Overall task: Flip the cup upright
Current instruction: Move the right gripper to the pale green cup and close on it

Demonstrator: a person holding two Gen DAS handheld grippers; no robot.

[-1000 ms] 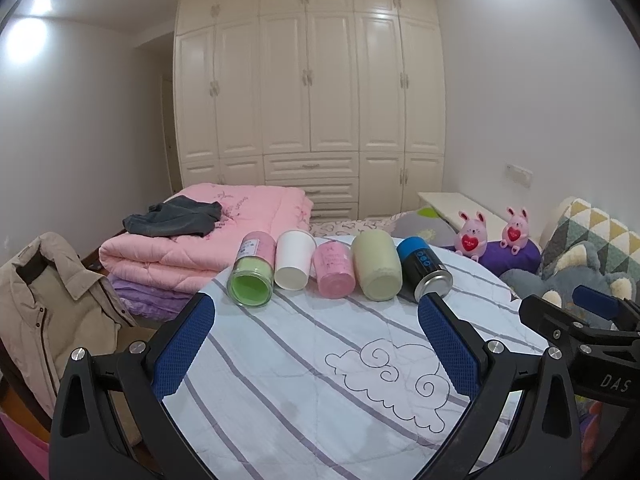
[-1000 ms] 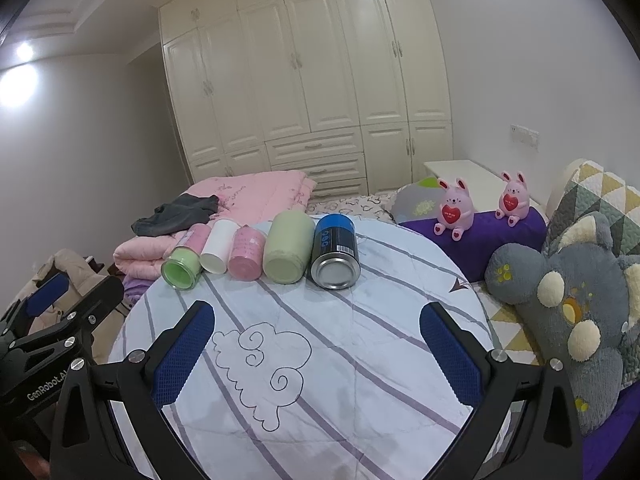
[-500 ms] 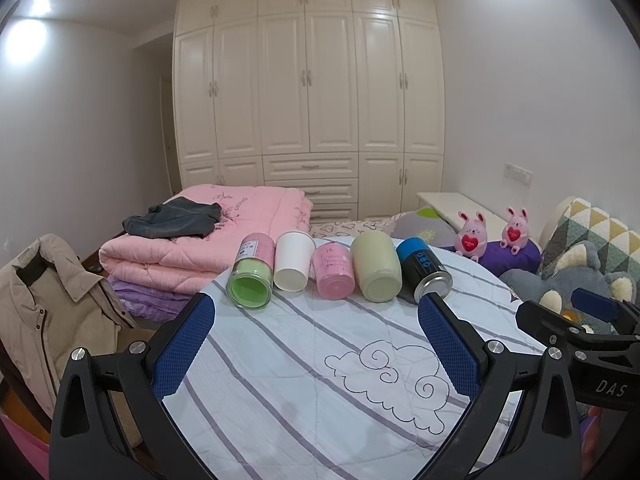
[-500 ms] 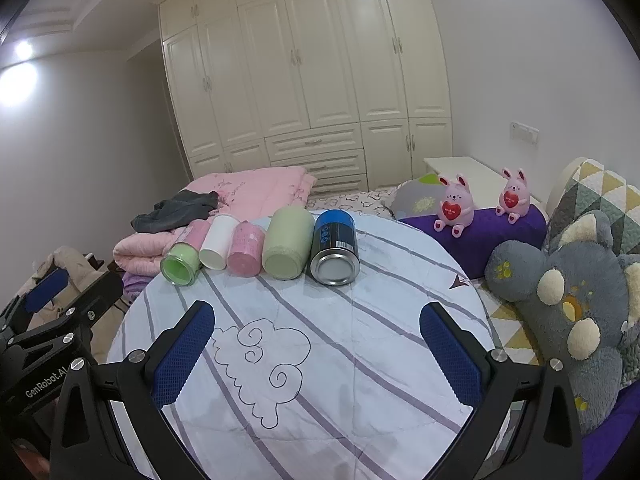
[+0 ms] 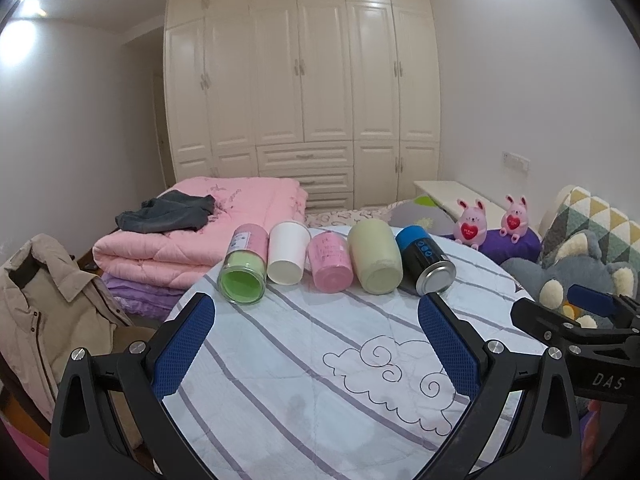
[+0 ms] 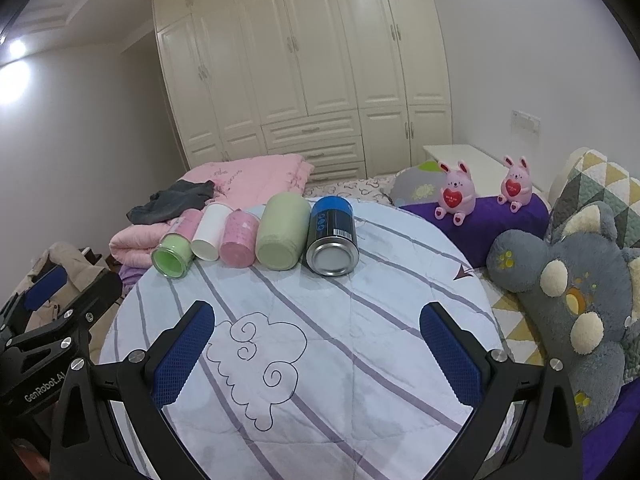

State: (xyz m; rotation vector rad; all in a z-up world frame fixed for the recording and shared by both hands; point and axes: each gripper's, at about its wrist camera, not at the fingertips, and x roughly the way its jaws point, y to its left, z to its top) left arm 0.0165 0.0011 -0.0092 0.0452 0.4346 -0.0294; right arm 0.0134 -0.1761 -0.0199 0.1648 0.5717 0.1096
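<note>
Five containers lie on their sides in a row at the far edge of a round table [image 5: 304, 360] with a striped cloud-print cloth. From left: a green-ended pink jar [image 5: 242, 276] [image 6: 173, 254], a white paper cup [image 5: 287, 258] [image 6: 210, 232], a pink cup [image 5: 330, 267] [image 6: 239, 240], a pale green cup [image 5: 376, 258] [image 6: 280, 238], and a blue can [image 5: 426, 260] [image 6: 332, 236]. My left gripper [image 5: 316, 344] is open and empty, short of the row. My right gripper [image 6: 318, 352] is open and empty, also short of the row. The right gripper shows in the left wrist view [image 5: 580, 320].
Folded pink quilts [image 5: 192, 236] with a dark garment lie behind the table on the left. A beige jacket [image 5: 44, 312] hangs at the left. Two pink bunny toys [image 6: 456, 192] on a purple cushion and a grey plush [image 6: 568, 292] sit at the right. White wardrobes [image 5: 300, 80] fill the back wall.
Both grippers have drifted slightly; the row of containers sits a little higher in the right wrist view. Nothing on the table has moved and both grippers stay open.
</note>
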